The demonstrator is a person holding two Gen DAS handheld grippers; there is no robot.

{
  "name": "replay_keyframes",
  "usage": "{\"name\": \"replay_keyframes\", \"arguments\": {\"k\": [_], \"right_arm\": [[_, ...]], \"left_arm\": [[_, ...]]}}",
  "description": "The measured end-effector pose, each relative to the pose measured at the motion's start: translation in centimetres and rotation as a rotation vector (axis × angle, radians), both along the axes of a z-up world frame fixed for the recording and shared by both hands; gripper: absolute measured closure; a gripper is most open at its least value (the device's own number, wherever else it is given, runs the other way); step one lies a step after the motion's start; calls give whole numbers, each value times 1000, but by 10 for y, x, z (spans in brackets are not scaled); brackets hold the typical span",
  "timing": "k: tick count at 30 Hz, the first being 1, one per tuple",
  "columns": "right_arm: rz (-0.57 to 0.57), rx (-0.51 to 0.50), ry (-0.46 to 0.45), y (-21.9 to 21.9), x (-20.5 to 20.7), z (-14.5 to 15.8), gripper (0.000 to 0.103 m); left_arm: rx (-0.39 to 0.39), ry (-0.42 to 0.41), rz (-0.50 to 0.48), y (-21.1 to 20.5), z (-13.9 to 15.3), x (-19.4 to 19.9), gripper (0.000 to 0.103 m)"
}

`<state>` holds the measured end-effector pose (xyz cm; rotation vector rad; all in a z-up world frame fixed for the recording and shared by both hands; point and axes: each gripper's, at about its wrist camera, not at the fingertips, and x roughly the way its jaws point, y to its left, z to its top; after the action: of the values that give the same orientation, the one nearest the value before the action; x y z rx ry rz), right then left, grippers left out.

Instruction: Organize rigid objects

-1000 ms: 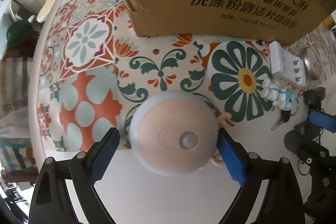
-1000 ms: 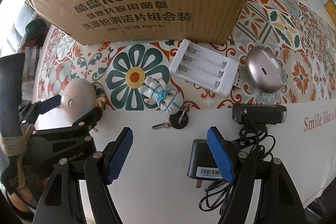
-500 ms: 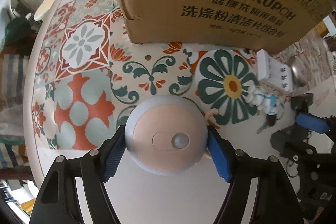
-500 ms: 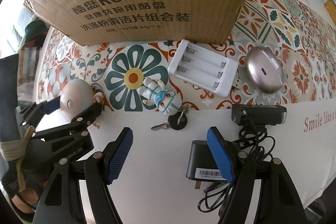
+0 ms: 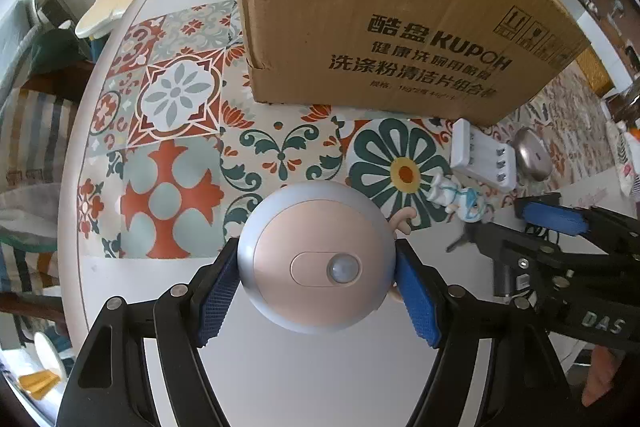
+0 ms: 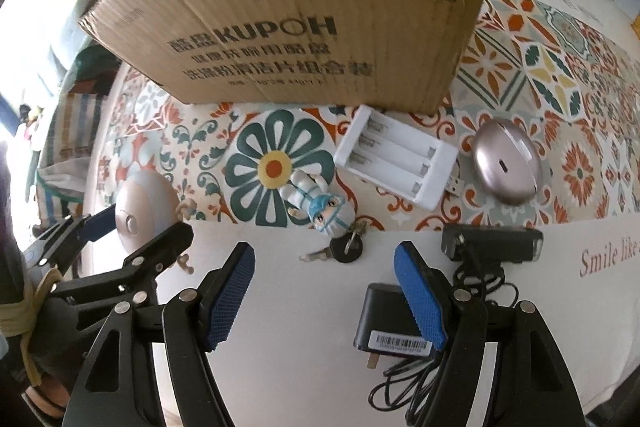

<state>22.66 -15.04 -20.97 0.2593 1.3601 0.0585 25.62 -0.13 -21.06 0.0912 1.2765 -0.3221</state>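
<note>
The left gripper is clamped on the round pink-and-silver dome-shaped sensor light; both blue ribbed pads press against its silver rim. Its jaws have just been closing, and the light sits between them. The light hangs in front of the brown corrugated cardboard box, above the near edge of the patterned tile-print mat on the white counter.

The right gripper stands at a medium width with nothing between its blue pads. It hovers over the bare counter in front of the box.

Positions relative to the cardboard box, as seen from the right wrist view:
- The white plastic four-slot battery charger lies just in front of the box's right corner, on the mat.
- The rose-metallic oval dome device lies to the right of the charger, apart from the box.
- The small white-and-blue masked figurine lies in front of the box's middle, on the large green flower print, with a black-headed key touching its head end.
- The black rectangular bar-shaped unit and the black plug adapter with barcode label, with tangled black cable, lie on the bare counter, further forward on the right.
</note>
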Motion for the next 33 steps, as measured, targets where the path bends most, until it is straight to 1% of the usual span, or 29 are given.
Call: {"name": "replay_keyframes", "arguments": {"k": [2,4,5,6,8,9,12,15,19,22,26,32,33], "right_arm": [[21,2,-3,-1,3,0,35],[52,-1,-6,0,6,-2,36],[66,-7,0,2,8,-4,39],[79,-8,11,3,10,-7,43],[110,-9,40,7,15,-15,46],[120,-19,53,8,17,-19,48],[147,-63,90,10,22,-30,53],[165,-69,97,12,26,-36,55],[198,-98,76,18,34,-35,56],[221,-109,69,22,40,-38,61],[221,-105,54,36,50,-42,62],[210,-96,32,36,49,-42,64],[205,-91,24,31,44,-38,75]], "left_arm": [[-3,-3,3,0,-1,-1,29],[2,-1,3,0,-1,-3,29],[0,0,3,0,-2,-3,29],[0,2,2,-1,-3,-2,29],[6,0,1,-8,-6,-3,29],[9,2,0,-6,-11,4,29],[8,11,0,-7,-15,7,29],[15,16,4,-8,-18,10,29],[23,20,11,-6,-21,14,29],[29,20,15,-6,-22,16,29],[35,16,21,-5,-22,18,29],[34,0,12,-6,-15,16,29],[32,-4,12,-6,-13,16,29]]}}
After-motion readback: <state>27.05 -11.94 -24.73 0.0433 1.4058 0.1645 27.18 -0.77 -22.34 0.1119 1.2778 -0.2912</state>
